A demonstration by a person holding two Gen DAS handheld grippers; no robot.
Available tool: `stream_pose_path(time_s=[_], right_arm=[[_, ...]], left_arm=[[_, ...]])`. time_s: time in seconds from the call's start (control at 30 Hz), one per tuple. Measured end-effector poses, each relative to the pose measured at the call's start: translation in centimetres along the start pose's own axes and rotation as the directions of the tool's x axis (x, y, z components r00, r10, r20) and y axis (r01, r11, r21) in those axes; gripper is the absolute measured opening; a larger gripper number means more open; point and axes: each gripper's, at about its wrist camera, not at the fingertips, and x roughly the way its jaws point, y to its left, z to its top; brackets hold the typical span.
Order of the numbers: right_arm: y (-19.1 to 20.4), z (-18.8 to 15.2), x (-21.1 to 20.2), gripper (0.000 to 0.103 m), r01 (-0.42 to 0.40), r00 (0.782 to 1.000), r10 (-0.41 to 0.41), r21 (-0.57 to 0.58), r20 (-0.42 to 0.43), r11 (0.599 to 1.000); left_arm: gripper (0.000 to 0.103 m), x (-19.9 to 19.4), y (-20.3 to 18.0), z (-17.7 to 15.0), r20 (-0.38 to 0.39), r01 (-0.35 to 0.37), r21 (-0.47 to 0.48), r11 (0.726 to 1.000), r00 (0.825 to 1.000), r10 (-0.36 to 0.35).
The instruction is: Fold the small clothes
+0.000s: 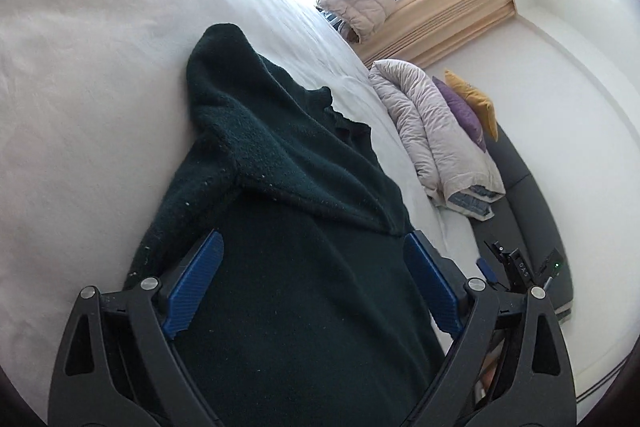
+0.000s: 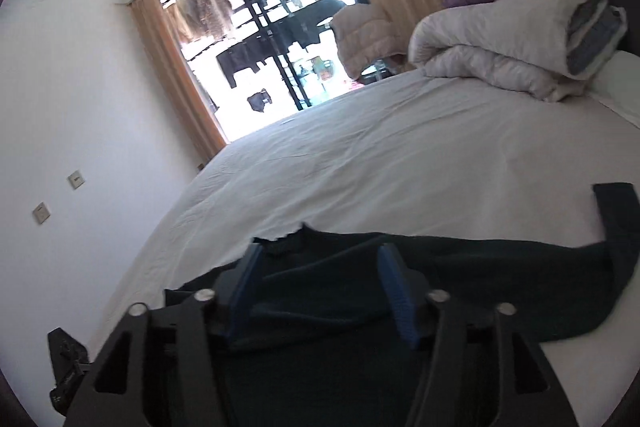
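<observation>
While the dark green knitted sweater lay spread on the white-sheeted bed, one sleeve folded across its body, both grippers hovered over it. The left gripper had its jaws wide, gripping nothing; the right gripper likewise. White letters on the black device beyond looked like "DAS".

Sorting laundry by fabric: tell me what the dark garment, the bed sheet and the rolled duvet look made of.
Dark green garment: fuzzy knit, likely wool or fleece; matte nap with pale lint specks. Bed sheet: white woven cloth, probably cotton; matte, fine creases. Rolled duvet: smooth, faintly shiny shell, likely synthetic; puffy quilted folds.
</observation>
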Motion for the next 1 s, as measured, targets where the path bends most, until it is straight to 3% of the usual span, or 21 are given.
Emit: stream_pose_path(time_s=[0.03,0.1,0.17,0.27,0.43,0.47,0.5,0.53,0.57,0.63,0.7,0.8,0.87,0.93,1.0], right_arm=[[-3.3,0.6,-0.1,0.082,0.12,0.993,-0.12,0.01,-0.004,0.993],[-9.4,2.2,0.5,0.082,0.321,0.946,-0.32,0.015,-0.053,0.947],[-14.2,3.4,1.3,0.081,0.431,0.897,-0.426,0.019,-0.118,0.902],[-18.0,5.3,3.3,0.078,0.486,0.862,-0.479,0.005,-0.167,0.874],[-18.4,5.5,7.5,0.078,0.445,0.857,-0.436,-0.035,-0.275,0.895],[-18.2,5.3,8.5,0.078,0.473,0.83,-0.471,-0.069,-0.301,0.878],[-18.3,4.8,9.2,0.078,0.531,0.784,-0.533,-0.101,-0.319,0.841],[-18.6,4.5,9.5,0.078,0.573,0.753,-0.572,-0.104,-0.325,0.813],[-19.4,4.3,9.7,0.078,0.588,0.743,-0.579,-0.086,-0.335,0.805],[-20.6,3.5,10.5,0.078,0.579,0.734,-0.556,-0.071,-0.39,0.813],[-20.6,2.9,10.8,0.071,0.557,0.735,-0.546,-0.101,-0.402,0.824],[-21.0,2.9,10.7,0.051,0.545,0.751,-0.531,-0.087,-0.392,0.834],[-21.3,3.3,10.4,0.028,0.544,0.756,-0.529,-0.082,-0.386,0.835],[-21.3,4.1,9.8,0.016,0.538,0.775,-0.523,-0.065,-0.356,0.841],[-20.8,5.2,8.5,0.014,0.539,0.795,-0.527,-0.049,-0.3,0.841]], left_arm=[[0.096,0.4,-0.5,-0.6,-0.002,-0.021,0.028,0.999,1.0,0.021],[0.098,0.9,-1.2,-1.3,0.006,-0.064,0.086,0.994,0.998,0.064],[0.098,1.9,-1.8,-2.7,0.015,-0.11,0.143,0.984,0.994,0.109],[0.099,2.4,-2.3,-4.0,0.03,-0.155,0.195,0.968,0.988,0.152],[0.1,2.7,-2.2,-4.6,0.027,-0.155,0.209,0.966,0.988,0.153],[0.1,2.6,-2.2,-4.6,0.026,-0.155,0.21,0.965,0.988,0.153],[0.1,2.5,-2.2,-4.5,0.026,-0.155,0.212,0.965,0.988,0.153],[0.1,2.7,-2.2,-4.4,0.027,-0.156,0.214,0.964,0.988,0.154],[0.1,2.8,-2.2,-4.2,0.027,-0.156,0.214,0.964,0.988,0.154],[0.1,2.5,-2.1,-4.2,0.027,-0.155,0.214,0.965,0.988,0.152],[0.1,2.5,-2.1,-4.1,0.027,-0.154,0.214,0.964,0.988,0.152],[0.1,2.5,-2.1,-4.2,0.027,-0.155,0.213,0.965,0.988,0.153],[0.1,2.4,-2.1,-4.1,0.027,-0.155,0.214,0.964,0.988,0.153],[0.1,2.3,-2.0,-4.1,0.027,-0.155,0.213,0.965,0.988,0.153],[0.1,2.2,-2.0,-4.1,0.027,-0.151,0.21,0.966,0.988,0.149]])
